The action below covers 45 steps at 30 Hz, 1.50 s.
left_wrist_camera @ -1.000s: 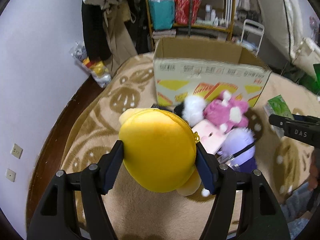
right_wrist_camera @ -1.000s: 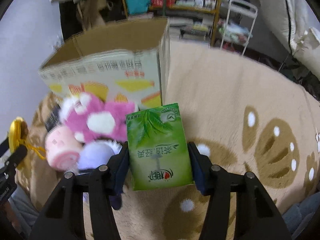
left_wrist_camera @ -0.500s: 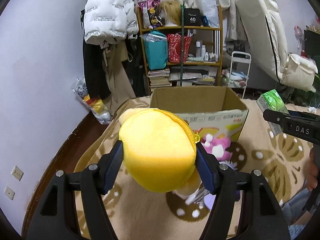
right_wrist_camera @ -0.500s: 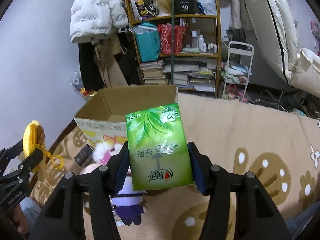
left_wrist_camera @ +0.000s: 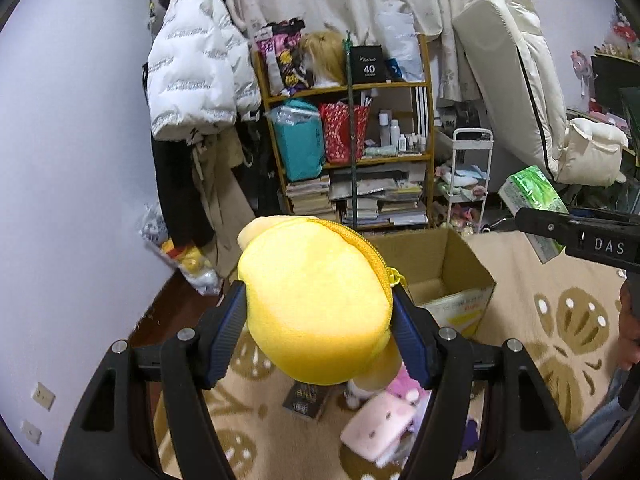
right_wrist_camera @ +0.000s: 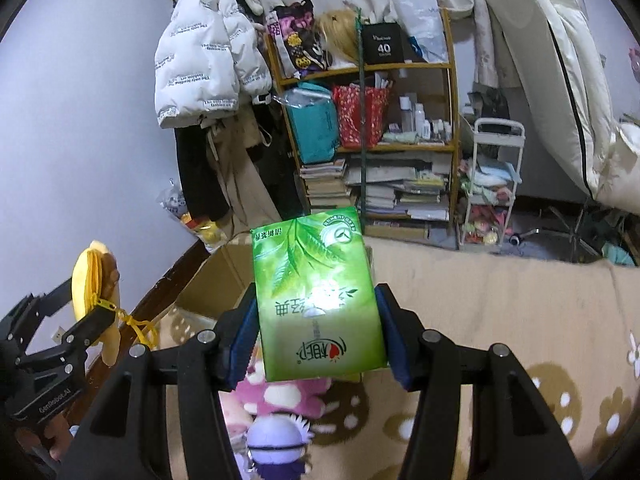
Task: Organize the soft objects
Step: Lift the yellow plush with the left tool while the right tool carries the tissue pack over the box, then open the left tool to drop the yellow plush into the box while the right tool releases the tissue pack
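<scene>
My left gripper (left_wrist_camera: 320,328) is shut on a yellow plush pouch (left_wrist_camera: 316,300) with a zipper, held high above the carpet. It also shows in the right wrist view (right_wrist_camera: 90,284). My right gripper (right_wrist_camera: 316,332) is shut on a green tissue pack (right_wrist_camera: 316,292), also seen in the left wrist view (left_wrist_camera: 528,196). An open cardboard box (left_wrist_camera: 436,268) stands on the carpet beyond both, partly hidden by the held items. A pink plush (right_wrist_camera: 284,394), a pale pink plush (left_wrist_camera: 378,426) and a purple plush (right_wrist_camera: 276,436) lie below on the carpet.
A beige patterned carpet (right_wrist_camera: 500,320) covers the floor. A wooden shelf (left_wrist_camera: 352,152) full of books and bags stands at the back, with a white jacket (left_wrist_camera: 196,80) hanging left, a white cart (right_wrist_camera: 492,184) and a folded mattress (left_wrist_camera: 516,80) right. A small dark box (left_wrist_camera: 306,396) lies on the carpet.
Both grippers have risen with their loads, and the views have tilted up. The box and the plush toys have dropped lower in both views.
</scene>
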Available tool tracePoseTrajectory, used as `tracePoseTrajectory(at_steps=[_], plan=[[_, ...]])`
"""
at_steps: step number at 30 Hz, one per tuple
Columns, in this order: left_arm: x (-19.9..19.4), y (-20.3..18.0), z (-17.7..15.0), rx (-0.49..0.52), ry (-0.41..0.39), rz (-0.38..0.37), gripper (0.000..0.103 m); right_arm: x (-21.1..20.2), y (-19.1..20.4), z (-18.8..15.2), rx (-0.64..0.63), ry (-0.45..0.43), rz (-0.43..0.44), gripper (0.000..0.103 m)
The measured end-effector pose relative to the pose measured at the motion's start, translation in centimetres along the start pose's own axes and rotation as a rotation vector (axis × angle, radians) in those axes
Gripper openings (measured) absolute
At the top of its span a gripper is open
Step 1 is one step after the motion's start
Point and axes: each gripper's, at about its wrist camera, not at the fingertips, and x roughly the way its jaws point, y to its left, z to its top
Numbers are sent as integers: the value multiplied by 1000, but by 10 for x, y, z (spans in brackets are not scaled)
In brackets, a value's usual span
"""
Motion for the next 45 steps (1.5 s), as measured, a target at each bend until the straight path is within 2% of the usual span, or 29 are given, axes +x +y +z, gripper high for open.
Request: tracePoseTrajectory(at_steps=[8,14,19,23,31,38,40,42,43,45], plan=[[30,-2,25,12,-41,-18,68,22,5,14,-52,-38,-5,59],[51,-5,32,16,-43,-40,68,53,2,11,-38,-13,7,59],[64,-9,30,2,-17,-64,69,75,1,3,-36,1,20,59],[76,-13,25,1,5,-80,70,88,-1,-3,-41,-15,-2,59],[114,-15,4,-25,115,-79,71,110,-12,-11,-17,42,33,59],[122,-8,-9,-50,145,-51,83,122,-15,-20,-3,90,63,60],[121,-8,-10,-48,159,-50,84,122,-15,-22,4,98,67,63],[118,-10,-10,-35,156,-35,86,120,-15,-21,9,96,76,73],[116,-11,-10,-25,152,-25,90,118,-14,-20,7,93,77,80],[110,-12,-10,-5,142,-3,92,113,-11,-19,-10,77,67,84]])
